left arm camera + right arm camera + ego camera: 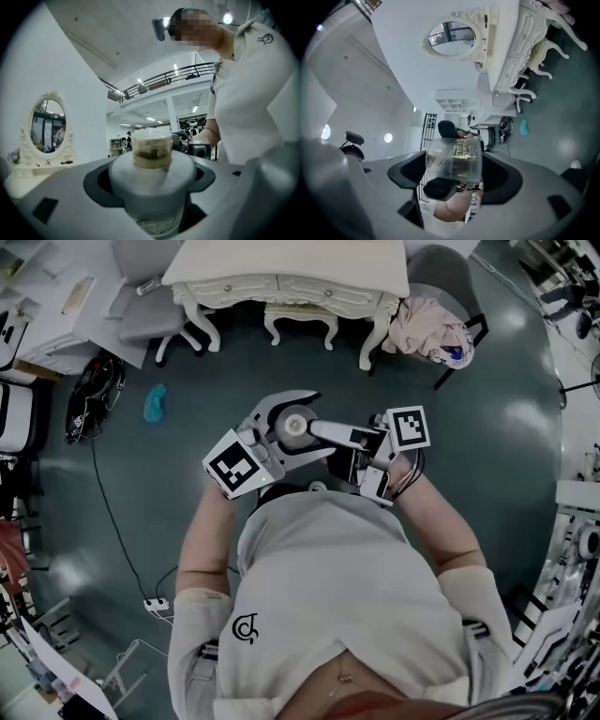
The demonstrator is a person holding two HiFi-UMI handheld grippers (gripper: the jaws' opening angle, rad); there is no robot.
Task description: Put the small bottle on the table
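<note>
Head view shows a person standing on the dark floor (141,493) with both tools raised in front of the chest. The small bottle (297,422) is carried in the air between them, at about the middle of the picture. The white desk (281,266) stands at 12 o'clock, well apart from the bottle, with a stool (300,322) tucked under it and a chair draped with clothes (429,329) at 1 o'clock.

The left gripper (306,426) comes in from 8 o'clock. In the left gripper view its fingers (56,206) are spread wide and clasp the bottle's broad white section, with the clear upper part rising above it. The right gripper (454,183) reaches in from 3 o'clock. In the right gripper view its fingers (543,199) are also set wide, one on each side of the bottle's clear part, and its dark pads look pressed against it. I judge that both tools are grasping the bottle at once, though the right one's contact is harder to make out than the left's.

As for progress, the bottle is picked up and firmly in hand, but nothing has been delivered. It hangs over the floor, and the desk top at 12 o'clock does not carry it yet. What remains, as I judge it, is the walk or reach toward 12 o'clock, setting the bottle upright on the desk top, and letting both sets of fingers go.
</note>
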